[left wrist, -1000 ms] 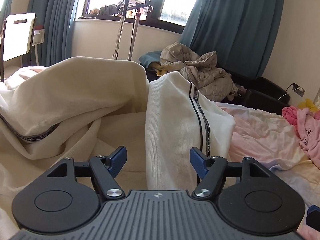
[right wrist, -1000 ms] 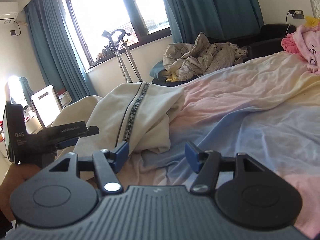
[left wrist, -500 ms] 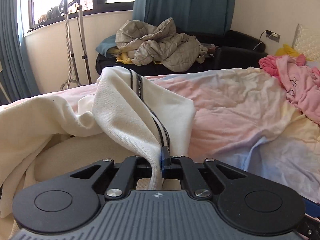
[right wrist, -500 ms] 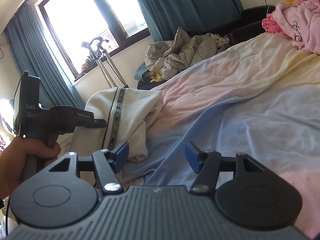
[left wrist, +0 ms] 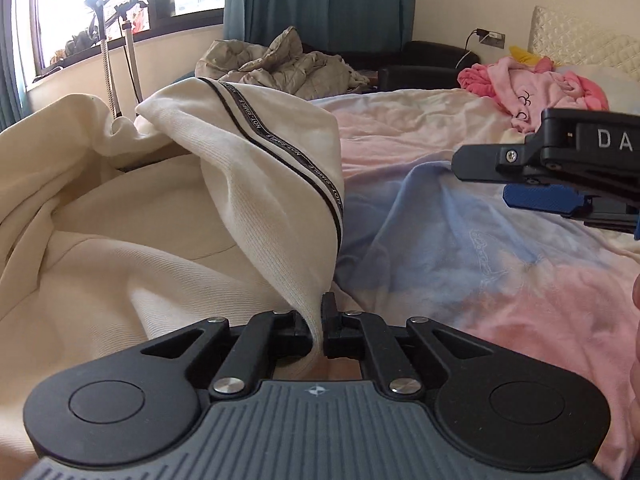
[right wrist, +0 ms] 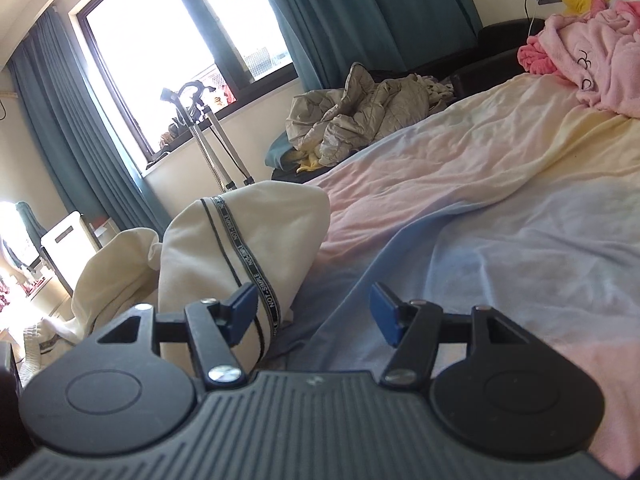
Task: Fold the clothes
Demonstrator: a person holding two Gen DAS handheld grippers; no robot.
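Observation:
A cream garment [left wrist: 256, 168] with a black lettered stripe lies bunched on the left side of the bed. My left gripper [left wrist: 318, 330] is shut on a cuff-like end of it, and the cloth rises from the jaws in a taut fold. The same garment shows in the right wrist view [right wrist: 244, 248]. My right gripper [right wrist: 314, 310] is open and empty just right of that fold, over the sheet. It also shows from the side in the left wrist view [left wrist: 532, 196].
The bed has a pink, blue and yellow sheet [right wrist: 500, 208]. A pink garment [left wrist: 536, 88] lies near the headboard. A grey quilted heap [right wrist: 360, 116] sits on a dark seat beyond the bed. A garment steamer pole [right wrist: 208, 144] stands by the window.
My left gripper closed on the cream garment's end and has swung right with it. My right gripper has moved left, close beside the held fold, and stays open.

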